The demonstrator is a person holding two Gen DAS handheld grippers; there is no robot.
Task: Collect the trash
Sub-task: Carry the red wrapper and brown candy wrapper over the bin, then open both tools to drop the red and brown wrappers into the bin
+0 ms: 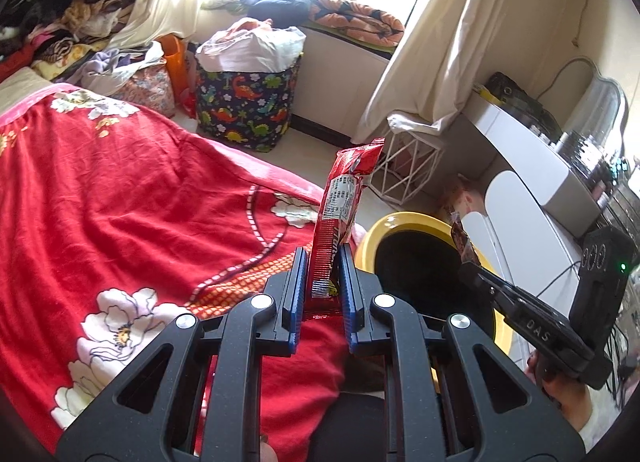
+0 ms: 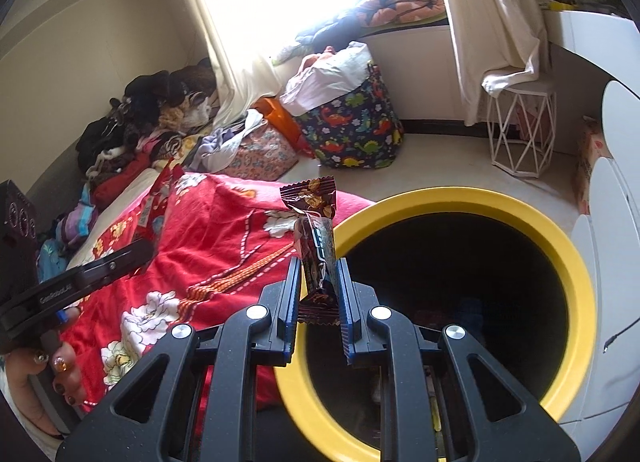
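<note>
- Through the left wrist camera we are seeing the left gripper (image 1: 324,282) with its blue-padded jaws pinching a red snack wrapper (image 1: 342,214), which is standing upright between the pads and poking well above them
- Under and to the left of that gripper a red floral blanket (image 1: 120,202) is covering the bed, and just to the right the yellow-rimmed bin (image 1: 370,238) is showing its dark mouth
- At the right edge we are catching the right gripper (image 1: 466,266) holding a brown candy wrapper (image 1: 462,240) over the bin's rim, with a hand (image 1: 568,390) gripping its handle
- Farther back a dinosaur-print basket (image 1: 244,106) is sitting on the floor near a white wire stool (image 1: 408,170)
- Through the right wrist camera we are looking at the right gripper (image 2: 320,290), its jaws clamping the brown candy wrapper (image 2: 316,246) upright between the pads
- The wrapper is hanging at the near-left edge of the yellow-rimmed bin (image 2: 460,198), whose opening is filling the space ahead
- At the left the left gripper (image 2: 140,250) is carrying the red snack wrapper (image 2: 160,198) above the red floral blanket (image 2: 224,254), and a hand (image 2: 36,378) is holding it
</note>
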